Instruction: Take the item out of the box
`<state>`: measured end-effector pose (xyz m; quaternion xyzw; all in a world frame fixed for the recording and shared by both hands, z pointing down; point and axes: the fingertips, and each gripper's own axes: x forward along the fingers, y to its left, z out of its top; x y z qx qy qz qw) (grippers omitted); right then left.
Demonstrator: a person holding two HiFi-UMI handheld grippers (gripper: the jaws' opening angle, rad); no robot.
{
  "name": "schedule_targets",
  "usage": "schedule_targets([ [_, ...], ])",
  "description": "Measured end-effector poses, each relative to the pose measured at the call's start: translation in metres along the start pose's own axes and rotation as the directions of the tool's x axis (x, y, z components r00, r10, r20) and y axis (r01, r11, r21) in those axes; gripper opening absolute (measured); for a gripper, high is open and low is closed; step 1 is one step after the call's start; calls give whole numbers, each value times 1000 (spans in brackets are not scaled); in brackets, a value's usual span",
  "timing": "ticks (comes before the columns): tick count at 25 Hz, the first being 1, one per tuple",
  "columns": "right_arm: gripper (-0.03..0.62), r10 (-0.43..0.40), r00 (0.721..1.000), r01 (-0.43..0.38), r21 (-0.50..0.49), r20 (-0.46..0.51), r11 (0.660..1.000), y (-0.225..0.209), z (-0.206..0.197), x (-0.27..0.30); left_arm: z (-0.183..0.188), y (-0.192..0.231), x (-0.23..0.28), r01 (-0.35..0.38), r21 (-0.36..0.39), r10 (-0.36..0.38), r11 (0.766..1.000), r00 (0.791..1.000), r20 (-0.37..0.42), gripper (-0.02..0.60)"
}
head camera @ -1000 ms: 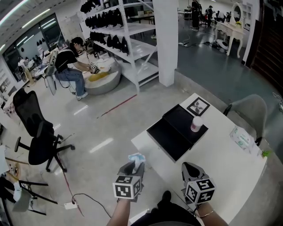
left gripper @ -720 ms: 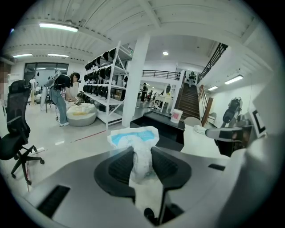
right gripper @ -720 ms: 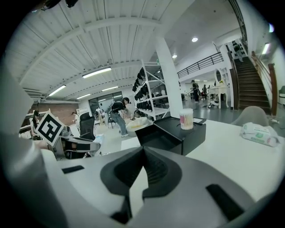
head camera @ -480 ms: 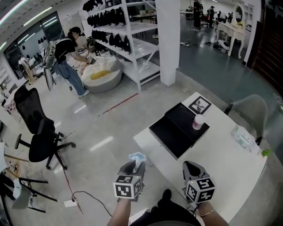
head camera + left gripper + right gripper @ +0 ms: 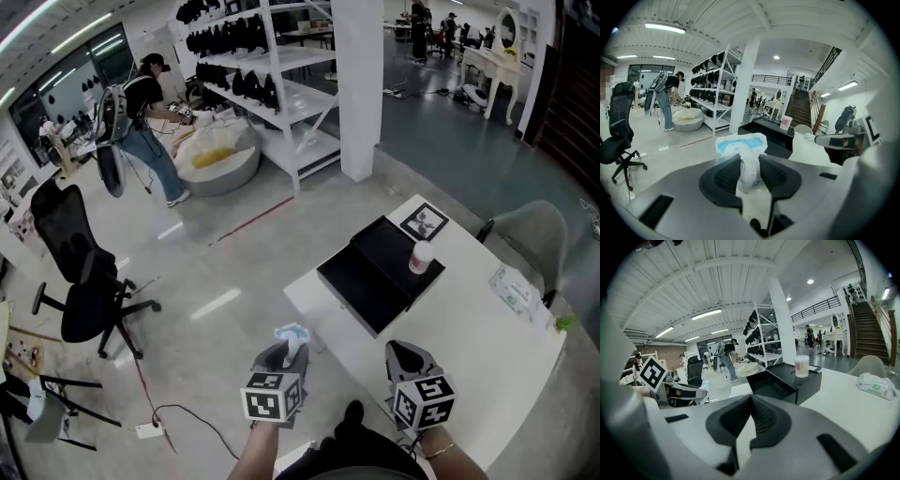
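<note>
Head view: the packet (image 5: pixel 292 335) is held beyond the counter's (image 5: pixel 487 366) edge, with the box (image 5: pixel 375 281) lying ahead and rightward. Left gripper view: the packet is pinched between the left gripper (image 5: pixel 750 158) jaws. Right gripper view: the right gripper (image 5: pixel 751 398) jaws are pressed together, empty, and pointed at the box.

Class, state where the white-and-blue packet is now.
In the head view, bottom centre-left: the packet is pinched in the left gripper, just off the white table's near edge.

No writing is legible; the print on the packet (image 5: pixel 740 145) is blurred.
</note>
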<state>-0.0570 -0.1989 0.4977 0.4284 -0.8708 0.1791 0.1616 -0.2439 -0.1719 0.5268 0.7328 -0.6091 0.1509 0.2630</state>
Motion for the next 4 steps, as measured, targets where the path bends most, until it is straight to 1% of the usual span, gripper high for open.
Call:
schedule_targets([
  [4, 0, 7, 1000, -7, -1, 0, 1000, 0, 1, -1, 1, -3, 1, -1, 3, 1, 1000, 1000, -2, 123],
])
